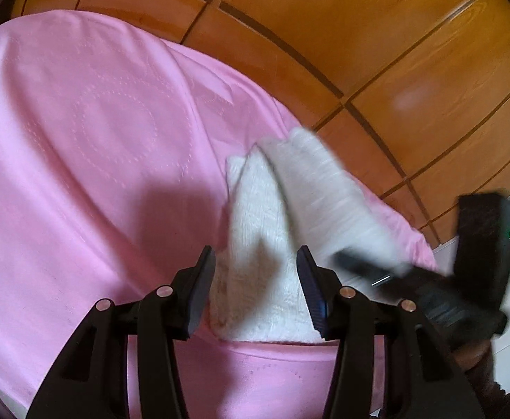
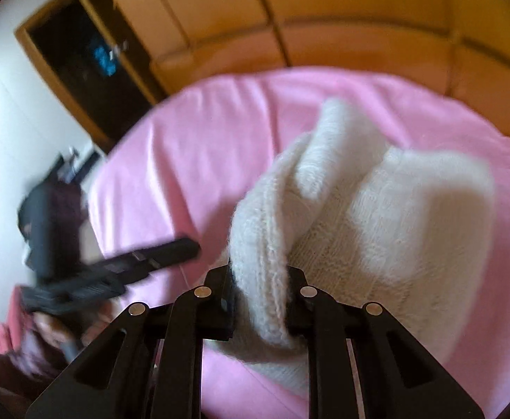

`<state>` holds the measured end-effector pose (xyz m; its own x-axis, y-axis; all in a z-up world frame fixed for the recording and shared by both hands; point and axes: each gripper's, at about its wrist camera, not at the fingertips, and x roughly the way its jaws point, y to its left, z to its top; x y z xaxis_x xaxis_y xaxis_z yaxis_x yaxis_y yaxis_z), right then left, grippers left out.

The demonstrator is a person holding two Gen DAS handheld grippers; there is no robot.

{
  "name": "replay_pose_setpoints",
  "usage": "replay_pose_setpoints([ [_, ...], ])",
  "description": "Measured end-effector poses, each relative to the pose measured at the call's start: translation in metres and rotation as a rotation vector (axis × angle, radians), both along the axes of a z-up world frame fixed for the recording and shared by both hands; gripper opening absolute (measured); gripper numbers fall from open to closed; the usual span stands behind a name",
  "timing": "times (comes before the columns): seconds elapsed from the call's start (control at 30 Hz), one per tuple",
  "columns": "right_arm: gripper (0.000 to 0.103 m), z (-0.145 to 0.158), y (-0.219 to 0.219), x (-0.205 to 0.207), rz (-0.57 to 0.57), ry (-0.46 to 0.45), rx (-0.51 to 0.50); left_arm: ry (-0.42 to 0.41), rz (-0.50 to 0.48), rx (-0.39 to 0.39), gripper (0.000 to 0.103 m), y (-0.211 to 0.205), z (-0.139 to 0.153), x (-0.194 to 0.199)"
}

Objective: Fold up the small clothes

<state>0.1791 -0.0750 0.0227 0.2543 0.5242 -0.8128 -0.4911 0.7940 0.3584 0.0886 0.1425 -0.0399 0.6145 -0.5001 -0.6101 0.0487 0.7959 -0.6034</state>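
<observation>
A white knitted garment (image 1: pixel 265 209) lies partly folded on a pink sheet (image 1: pixel 80 139). My left gripper (image 1: pixel 255 258) hovers over its near end, jaws open, pads not pressing on the knit. In the right wrist view my right gripper (image 2: pixel 258 276) is shut on a thick rolled edge of the garment (image 2: pixel 394 227) and holds that flap up off the sheet (image 2: pixel 202 139). The left wrist view shows the right gripper (image 1: pixel 345 258) blurred at the lifted flap's lower right. In the right wrist view the left gripper (image 2: pixel 188 246) is a blurred shape just left of the garment.
Orange-brown wooden panels (image 1: pixel 394 52) run behind the sheet. A dark open wooden cabinet (image 2: pixel 80 70) stands at the far left against a white wall. A person's hand (image 2: pixel 56 328) holds the left gripper, with reddish cloth (image 2: pixel 7 335) beside it.
</observation>
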Motion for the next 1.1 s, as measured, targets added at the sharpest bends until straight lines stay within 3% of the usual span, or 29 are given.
replay_pose_setpoints([
  [0.1,0.024,-0.004,0.005,-0.009,0.035,-0.014,0.005,0.001,-0.028,-0.060,0.056,0.003,0.003,0.003],
  [0.17,0.041,0.006,-0.009,-0.016,0.031,-0.023,0.093,0.012,-0.041,-0.094,0.058,0.003,0.004,0.008],
  [0.23,0.050,0.020,-0.036,-0.030,0.019,-0.051,0.163,0.018,-0.062,-0.123,0.061,0.000,0.006,0.013],
  [0.33,0.051,0.031,-0.077,-0.050,-0.049,-0.069,0.192,0.031,-0.107,-0.165,0.066,-0.009,0.009,0.025],
  [0.57,0.051,0.016,-0.163,-0.088,-0.250,-0.086,0.085,0.111,-0.197,-0.104,0.067,-0.043,0.015,0.066],
  [0.63,0.051,0.011,-0.165,-0.088,-0.274,-0.087,0.075,0.151,-0.218,-0.063,0.059,-0.060,0.011,0.077],
  [0.7,0.051,0.010,-0.160,-0.090,-0.271,-0.100,0.056,0.159,-0.260,-0.018,0.035,-0.071,0.008,0.079],
  [0.73,0.051,0.008,-0.156,-0.089,-0.257,-0.105,0.047,0.152,-0.250,0.056,0.015,-0.077,0.009,0.079],
  [0.9,0.051,0.004,-0.122,-0.084,-0.164,-0.105,0.024,0.115,-0.168,0.093,0.012,-0.056,0.016,0.065],
  [1.0,0.051,-0.025,-0.102,-0.085,-0.131,-0.057,-0.042,0.180,-0.126,0.205,0.013,-0.051,-0.018,0.057],
  [1.1,0.051,-0.034,-0.095,-0.087,-0.139,-0.089,-0.072,0.157,-0.069,0.243,0.021,-0.053,-0.029,0.052],
])
